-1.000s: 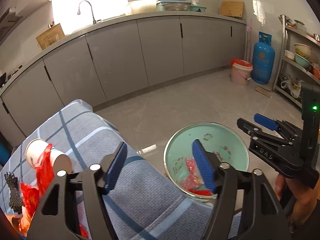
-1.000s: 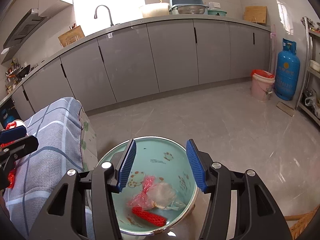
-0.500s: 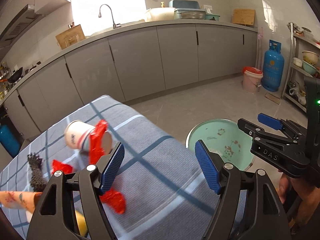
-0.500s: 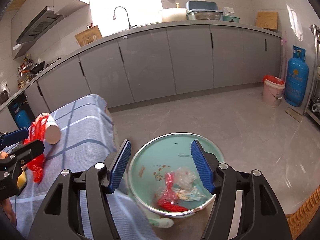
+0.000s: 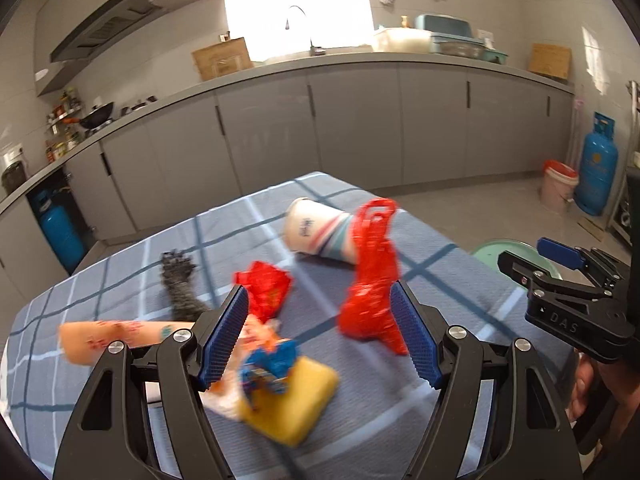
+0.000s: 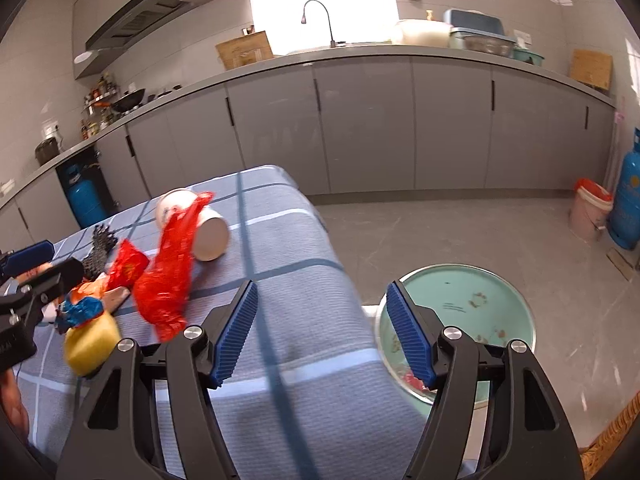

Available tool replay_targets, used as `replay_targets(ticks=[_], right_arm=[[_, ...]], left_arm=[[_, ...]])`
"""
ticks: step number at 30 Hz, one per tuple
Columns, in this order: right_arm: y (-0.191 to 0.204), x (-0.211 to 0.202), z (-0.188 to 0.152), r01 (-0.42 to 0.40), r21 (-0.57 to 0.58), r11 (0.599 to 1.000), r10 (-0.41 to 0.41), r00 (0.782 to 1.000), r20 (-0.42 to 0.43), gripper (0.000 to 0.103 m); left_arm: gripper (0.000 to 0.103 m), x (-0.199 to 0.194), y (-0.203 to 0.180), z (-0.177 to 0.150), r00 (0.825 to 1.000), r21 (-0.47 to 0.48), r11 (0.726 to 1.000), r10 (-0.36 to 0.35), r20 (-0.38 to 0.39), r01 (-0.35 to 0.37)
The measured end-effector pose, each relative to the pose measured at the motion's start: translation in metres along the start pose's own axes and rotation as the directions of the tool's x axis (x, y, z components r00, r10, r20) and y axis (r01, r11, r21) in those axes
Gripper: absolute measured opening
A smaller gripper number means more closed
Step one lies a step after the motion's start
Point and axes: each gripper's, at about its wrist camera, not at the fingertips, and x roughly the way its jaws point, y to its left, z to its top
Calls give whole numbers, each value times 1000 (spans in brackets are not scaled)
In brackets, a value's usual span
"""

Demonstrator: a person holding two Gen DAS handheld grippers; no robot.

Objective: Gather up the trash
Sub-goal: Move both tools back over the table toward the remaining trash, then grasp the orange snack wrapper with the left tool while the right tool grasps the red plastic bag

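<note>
Trash (image 5: 368, 276) on the table now fills your view, basin (image 6: 480, 300) left behind; both claws opening, empty.

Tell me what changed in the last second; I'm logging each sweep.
Both views swung from the mint-green metal basin to the blue checked tablecloth. The left hand-held gripper and right hand-held gripper are empty, jaws opening. Paper cup and red net bag lie untouched.

- I'm in a home kitchen: a long grey counter (image 6: 360, 56) with cabinet doors runs before me.
- A sink tap (image 6: 320, 16), range hood (image 5: 108, 24), wok (image 5: 96, 114) and blue gas cylinder (image 5: 598, 164) show it.
</note>
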Motion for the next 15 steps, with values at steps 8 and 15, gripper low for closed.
replay_targets(ticks=[8,15], right_arm=[[50,0,-2,-56,-79,995,55,998,-8,72],[70,-2,-5,-68,-120,990,68,998,-8,76]], left_arm=[[86,-17,84,-3,986,-71,984,164,36,-161],[91,2,147,-5,991,-9,991,135,-11,-136]])
